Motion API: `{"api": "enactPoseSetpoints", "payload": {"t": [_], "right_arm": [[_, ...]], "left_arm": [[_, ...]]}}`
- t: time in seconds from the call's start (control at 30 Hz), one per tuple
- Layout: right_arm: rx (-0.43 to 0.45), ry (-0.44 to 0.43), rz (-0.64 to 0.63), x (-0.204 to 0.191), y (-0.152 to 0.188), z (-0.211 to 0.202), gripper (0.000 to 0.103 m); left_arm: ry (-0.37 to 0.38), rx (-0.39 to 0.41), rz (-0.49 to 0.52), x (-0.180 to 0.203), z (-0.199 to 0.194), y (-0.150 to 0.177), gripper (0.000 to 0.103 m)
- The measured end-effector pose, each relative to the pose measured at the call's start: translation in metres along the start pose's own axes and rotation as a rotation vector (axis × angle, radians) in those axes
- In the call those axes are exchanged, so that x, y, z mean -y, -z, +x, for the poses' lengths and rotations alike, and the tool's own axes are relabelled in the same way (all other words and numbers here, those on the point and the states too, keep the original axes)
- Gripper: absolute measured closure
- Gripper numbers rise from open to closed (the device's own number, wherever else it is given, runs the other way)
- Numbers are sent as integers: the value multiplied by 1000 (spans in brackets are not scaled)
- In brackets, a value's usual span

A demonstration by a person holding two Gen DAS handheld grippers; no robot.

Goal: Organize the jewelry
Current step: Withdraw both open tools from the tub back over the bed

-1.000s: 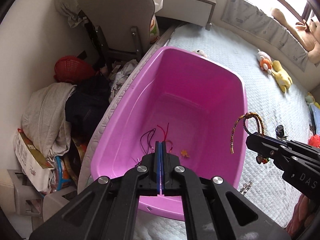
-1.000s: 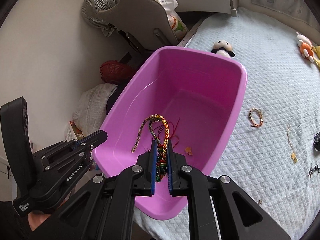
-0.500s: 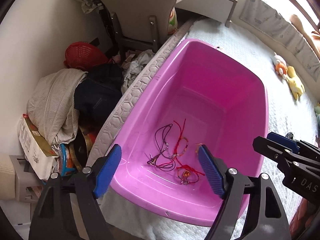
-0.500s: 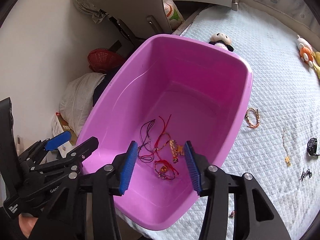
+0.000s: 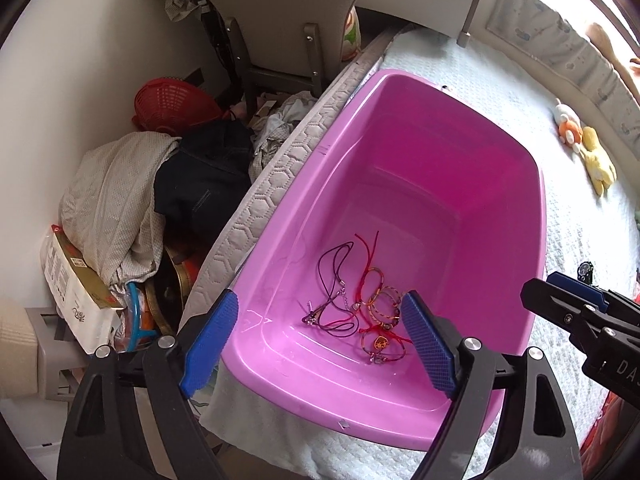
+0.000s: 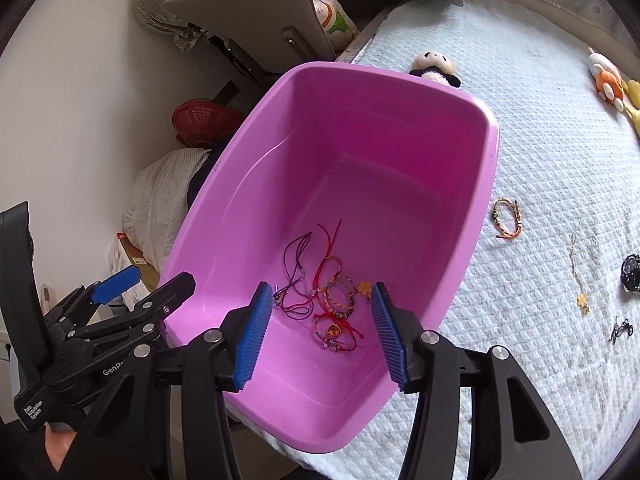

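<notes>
Both your grippers hang over the big pink plastic tub (image 5: 460, 184) on the white quilted bed (image 6: 540, 152); the left gripper (image 5: 320, 344) gapes wide, the right gripper (image 6: 320, 332) has just been opening to about half, nothing between either pair of jaws. The tangle of cord bracelets and necklaces (image 6: 324, 296) lies loose on the tub floor. One orange braided bracelet (image 6: 508, 218) sits on the quilt just beside the tub.
</notes>
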State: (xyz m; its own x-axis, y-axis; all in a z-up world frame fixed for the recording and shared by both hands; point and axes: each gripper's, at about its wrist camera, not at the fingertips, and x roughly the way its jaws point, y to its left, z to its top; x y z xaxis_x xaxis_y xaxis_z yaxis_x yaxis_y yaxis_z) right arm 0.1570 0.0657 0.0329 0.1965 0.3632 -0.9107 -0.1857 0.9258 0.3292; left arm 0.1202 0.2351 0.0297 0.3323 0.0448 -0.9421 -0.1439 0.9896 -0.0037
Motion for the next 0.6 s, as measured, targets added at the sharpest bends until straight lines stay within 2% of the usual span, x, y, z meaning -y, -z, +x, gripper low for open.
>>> {"api": "enactPoseSetpoints", "payload": {"t": [0.27,0.6], "right_arm": [[11,-8,57,10,17,-7,52],[64,9,167,45,50,-28,50]], "left_arm": [[3,-12,56,14,-4,6,20],[53,-5,169,52,-8,17,18]]}}
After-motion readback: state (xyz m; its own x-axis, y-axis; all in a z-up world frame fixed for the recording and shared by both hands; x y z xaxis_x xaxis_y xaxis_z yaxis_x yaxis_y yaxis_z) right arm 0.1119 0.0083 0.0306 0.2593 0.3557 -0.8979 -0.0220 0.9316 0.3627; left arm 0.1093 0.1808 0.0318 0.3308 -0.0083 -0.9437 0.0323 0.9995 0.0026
